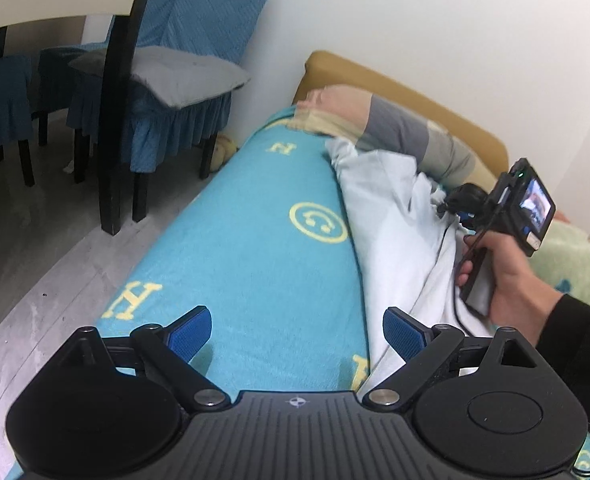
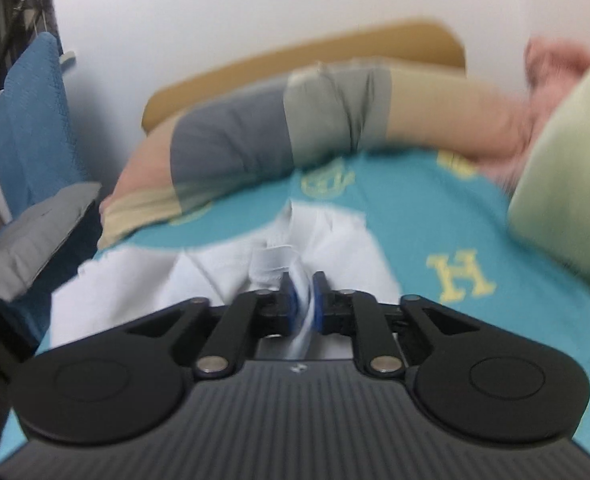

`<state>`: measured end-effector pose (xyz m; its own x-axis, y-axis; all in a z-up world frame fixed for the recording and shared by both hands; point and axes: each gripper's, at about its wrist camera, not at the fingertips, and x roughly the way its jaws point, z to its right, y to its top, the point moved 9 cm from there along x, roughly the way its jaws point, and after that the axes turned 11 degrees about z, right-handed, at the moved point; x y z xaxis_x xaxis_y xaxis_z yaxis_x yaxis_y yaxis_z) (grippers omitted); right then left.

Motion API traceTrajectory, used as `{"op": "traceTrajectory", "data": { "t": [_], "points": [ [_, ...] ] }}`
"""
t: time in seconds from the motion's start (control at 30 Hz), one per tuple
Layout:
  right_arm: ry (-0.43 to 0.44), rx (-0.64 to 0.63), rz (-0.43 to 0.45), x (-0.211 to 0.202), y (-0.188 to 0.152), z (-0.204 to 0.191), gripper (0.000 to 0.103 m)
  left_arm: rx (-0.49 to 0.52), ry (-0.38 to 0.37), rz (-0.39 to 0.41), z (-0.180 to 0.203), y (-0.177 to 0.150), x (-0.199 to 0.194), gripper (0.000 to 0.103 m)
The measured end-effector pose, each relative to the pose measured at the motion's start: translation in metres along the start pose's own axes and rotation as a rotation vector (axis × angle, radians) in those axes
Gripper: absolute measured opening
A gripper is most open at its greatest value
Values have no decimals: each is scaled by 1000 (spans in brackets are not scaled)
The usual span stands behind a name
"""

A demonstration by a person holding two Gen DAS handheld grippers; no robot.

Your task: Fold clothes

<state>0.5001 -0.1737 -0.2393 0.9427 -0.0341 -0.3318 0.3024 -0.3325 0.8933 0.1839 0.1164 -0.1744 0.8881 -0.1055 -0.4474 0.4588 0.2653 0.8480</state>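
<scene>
yellow "h" letters (image 1: 133, 300) and a smiley face (image 1: 318, 222) are printed on the turquoise blanket (image 1: 255, 264). the white garment (image 2: 223, 268) is spread on it, a bunched fold clamped in the right gripper (image 2: 303, 300). the left gripper (image 1: 297, 330) is held wide apart, empty, above the blanket.

**Two wrist cameras over one bed, looking from different sides**

The left wrist camera sits just behind the left gripper (image 1: 297, 332) and looks down along the turquoise blanket (image 1: 255, 240) toward the bed's far end, with the floor edge on its left and the wall edge on its right. It also catches the right gripper (image 1: 447, 204) from behind, near the wall edge. The right wrist camera rides behind the right gripper (image 2: 303, 300), low and close to the white garment (image 2: 223, 272), facing across the bed to the wall. Both views share the blanket, the white garment, the striped garment (image 1: 399, 128) and the mustard headboard (image 2: 295, 56).
</scene>
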Motion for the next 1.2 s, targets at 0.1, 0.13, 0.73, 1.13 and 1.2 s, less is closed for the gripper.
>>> {"op": "traceTrajectory", "data": {
  "t": [0.1, 0.13, 0.73, 1.13, 1.2],
  "points": [
    [89, 4, -1, -16, 1, -11, 80, 33, 9, -12, 7, -5, 6, 94],
    [103, -12, 10, -24, 5, -14, 80, 40, 9, -13, 9, -6, 6, 94],
    [185, -51, -99, -340, 31, -9, 80, -91, -35, -123, 8, 15, -60, 94],
    [161, 93, -163, -394, 5, 36, 80, 242, 22, -513, 5, -28, -78, 69],
    [157, 124, -169, -389, 5, 43, 80, 307, 29, -567, 7, -40, -78, 59]
  ]
}}
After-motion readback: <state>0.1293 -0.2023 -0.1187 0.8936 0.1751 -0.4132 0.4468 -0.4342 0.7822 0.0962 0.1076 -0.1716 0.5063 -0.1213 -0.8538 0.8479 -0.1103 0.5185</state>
